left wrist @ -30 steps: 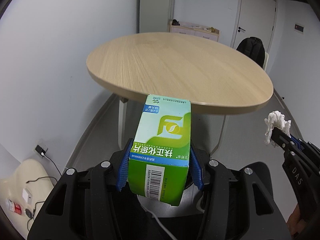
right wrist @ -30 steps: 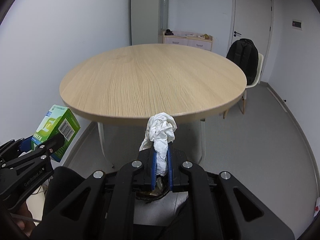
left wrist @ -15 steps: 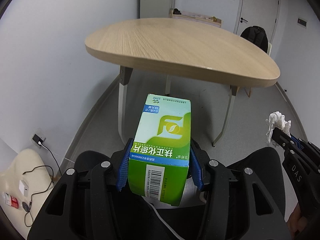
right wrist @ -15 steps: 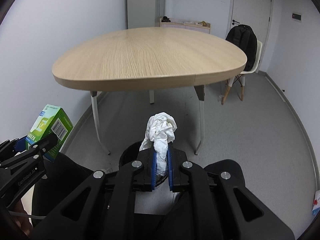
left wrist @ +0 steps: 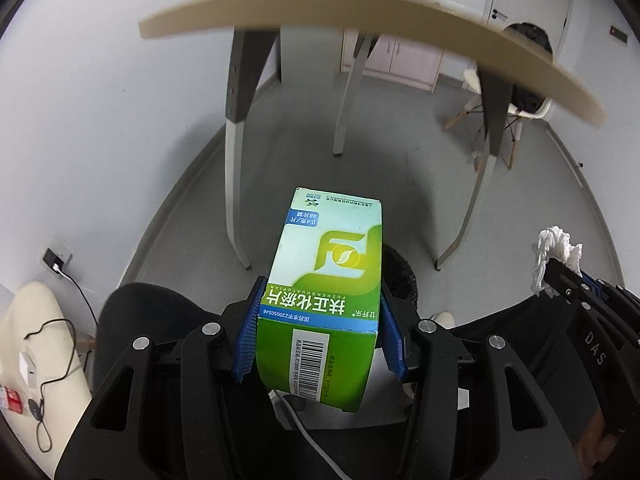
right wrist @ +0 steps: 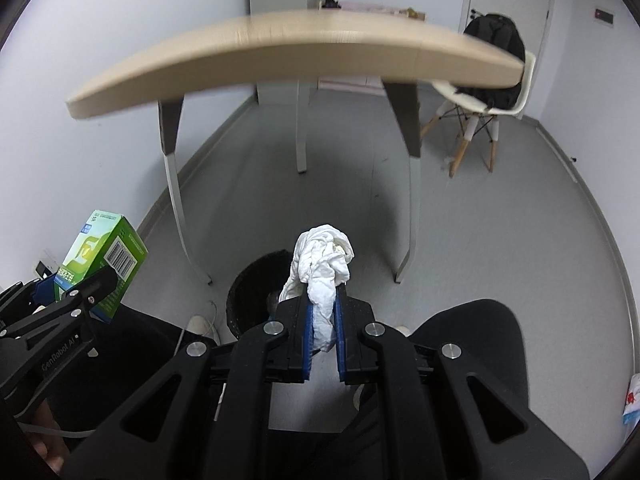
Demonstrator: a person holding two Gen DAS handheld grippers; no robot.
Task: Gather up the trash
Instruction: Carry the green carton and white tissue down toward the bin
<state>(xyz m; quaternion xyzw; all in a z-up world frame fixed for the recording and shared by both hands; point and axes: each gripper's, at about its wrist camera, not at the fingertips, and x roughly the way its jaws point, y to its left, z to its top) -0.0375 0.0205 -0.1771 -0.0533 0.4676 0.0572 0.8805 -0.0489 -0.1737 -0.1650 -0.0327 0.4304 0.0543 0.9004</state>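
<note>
Table [right wrist: 280,52] edge overhead, grey floor [right wrist: 500,240], left fingers [left wrist: 246,336] clamping box [left wrist: 324,280], right fingers [right wrist: 306,328] pinching tissue [right wrist: 324,264], probably bin [right wrist: 252,284] below.

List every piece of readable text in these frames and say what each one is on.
"FUZHENGHUAYUPIAN", upside down: green box in the left gripper.
"DAS": right gripper.
"CenRobot AI": left gripper's body, right wrist view.
Barcode digits and small print on the box: too small to read.

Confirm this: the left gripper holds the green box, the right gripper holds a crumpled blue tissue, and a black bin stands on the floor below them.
One detail is wrong: the tissue in the right gripper is white, not blue, as the right wrist view shows. The left gripper does hold the green box, and the black bin stands on the floor below.
</note>
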